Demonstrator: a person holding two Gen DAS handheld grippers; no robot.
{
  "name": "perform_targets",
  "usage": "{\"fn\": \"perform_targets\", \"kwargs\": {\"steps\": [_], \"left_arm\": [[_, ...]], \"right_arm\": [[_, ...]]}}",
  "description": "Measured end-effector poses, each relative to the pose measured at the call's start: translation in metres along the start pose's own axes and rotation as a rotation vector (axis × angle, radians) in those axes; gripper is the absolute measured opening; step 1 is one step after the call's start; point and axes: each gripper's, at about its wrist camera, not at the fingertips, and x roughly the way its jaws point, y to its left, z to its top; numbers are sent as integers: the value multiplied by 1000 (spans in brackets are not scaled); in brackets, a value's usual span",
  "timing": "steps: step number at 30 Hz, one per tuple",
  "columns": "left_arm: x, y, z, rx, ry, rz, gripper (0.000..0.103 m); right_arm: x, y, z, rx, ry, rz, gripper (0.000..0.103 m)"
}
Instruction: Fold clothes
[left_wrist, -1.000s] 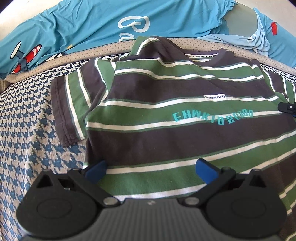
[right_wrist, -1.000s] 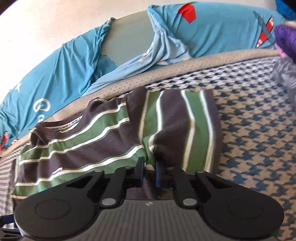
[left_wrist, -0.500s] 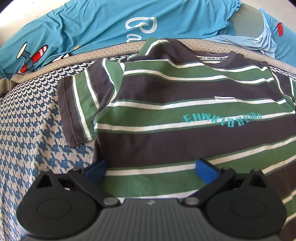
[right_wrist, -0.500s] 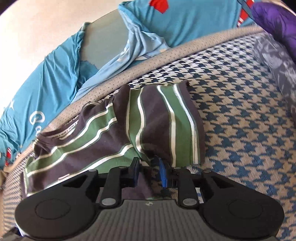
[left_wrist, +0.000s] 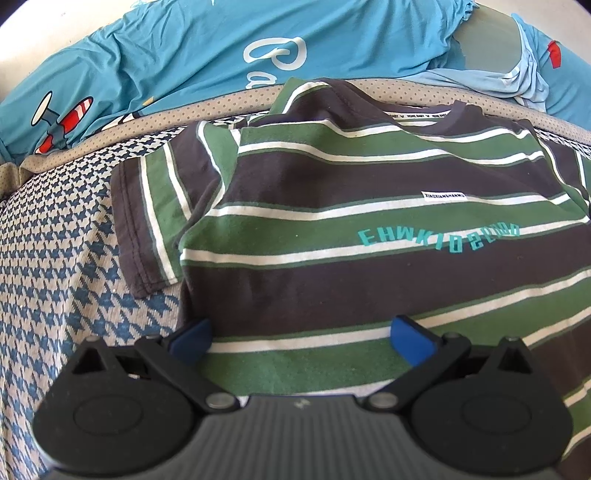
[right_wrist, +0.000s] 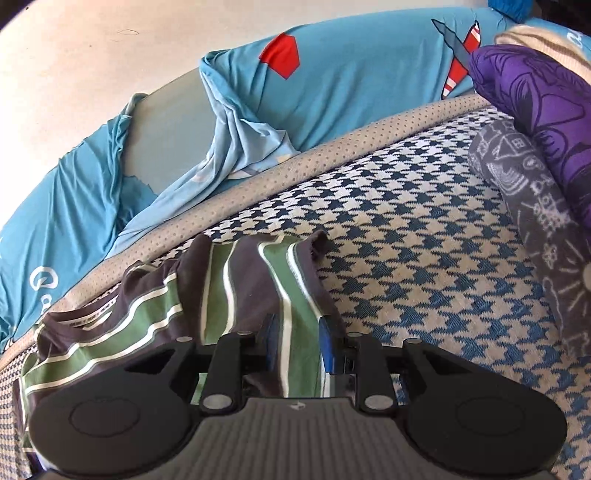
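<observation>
Striped tee (left_wrist: 369, 229) is laid w/ collar toward blue sheet (left_wrist: 184, 48), under wide-spread left gripper (left_wrist: 301, 334); sleeve (right_wrist: 266, 291) is straddled by half-open right gripper (right_wrist: 297, 345).

One shirt, two grippers

One striped T-shirt (left_wrist: 369, 236), one left gripper (left_wrist: 301, 338), one right gripper (right_wrist: 297, 341), one purple bundle (right_wrist: 535, 122) at two o'clock.

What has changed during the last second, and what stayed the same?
The right hand-held gripper opened a little around the sleeve it had pinched; the sleeve now lies bunched and narrower between its parted fingers, farther from the edge of the mattress. The left hand-held gripper stayed wide open over the hem of the striped shirt, holding nothing. The shirt body stayed flat.
</observation>
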Motion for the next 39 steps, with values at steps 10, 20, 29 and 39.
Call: {"fn": "perform_targets", "kwargs": {"steps": [10, 20, 29, 39], "left_arm": [[0, -1, 0, 5, -3, 0, 103], [0, -1, -1, 10, -10, -3, 103], [2, -2, -2, 16, -15, -4, 103], [2, -7, -4, 59, -31, -6, 103]], "right_arm": [[8, -1, 9, -51, -67, -32, 37], [29, 6, 6, -76, -67, -36, 37], [29, 18, 5, -73, -101, -18, 7], [14, 5, 19, -41, -177, -224, 5]]}}
